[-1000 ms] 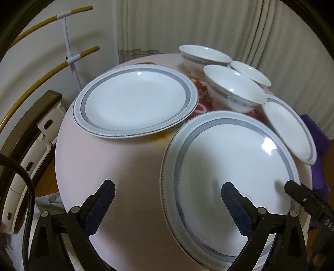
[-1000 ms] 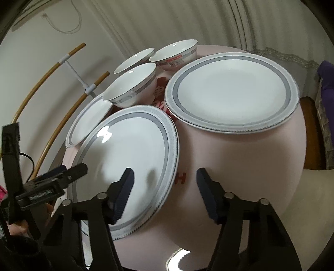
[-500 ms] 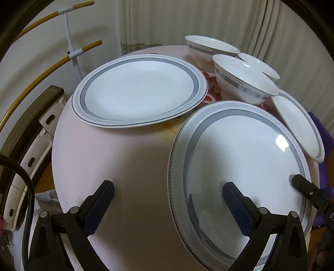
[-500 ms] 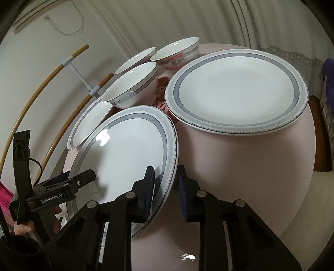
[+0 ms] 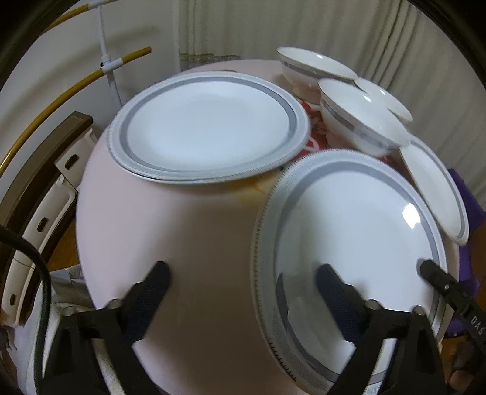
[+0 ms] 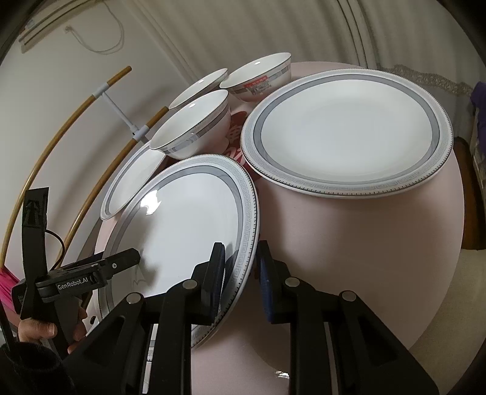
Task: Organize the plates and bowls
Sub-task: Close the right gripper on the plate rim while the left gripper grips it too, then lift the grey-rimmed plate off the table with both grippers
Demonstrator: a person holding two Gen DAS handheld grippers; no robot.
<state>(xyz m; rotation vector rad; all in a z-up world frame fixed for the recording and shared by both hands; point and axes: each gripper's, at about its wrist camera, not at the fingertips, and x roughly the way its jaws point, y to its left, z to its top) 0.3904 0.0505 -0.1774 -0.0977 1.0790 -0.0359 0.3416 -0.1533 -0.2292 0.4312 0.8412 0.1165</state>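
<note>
Two large grey-banded white plates lie on the round pink table (image 5: 182, 237). My right gripper (image 6: 241, 267) is shut on the rim of the near plate (image 6: 179, 228), which is tilted with that edge raised; the same plate shows in the left wrist view (image 5: 352, 240). My left gripper (image 5: 240, 288) is open and empty, its right finger over that plate's near side. The far large plate (image 5: 206, 127) (image 6: 343, 130) lies flat. Three bowls (image 6: 194, 127) (image 6: 258, 79) (image 6: 197, 88) and a small plate (image 6: 133, 179) (image 5: 434, 188) sit behind.
A curved wooden rail with a white connector (image 6: 133, 130) runs behind the table. White curtains (image 5: 303, 27) hang beyond. A dark chair frame (image 5: 39, 170) stands at the table's left. Purple cloth (image 5: 467, 194) lies at the right.
My right gripper closed on the near plate's rim and lifted that edge, tilting the plate. My left gripper stayed open and moved a little closer.
</note>
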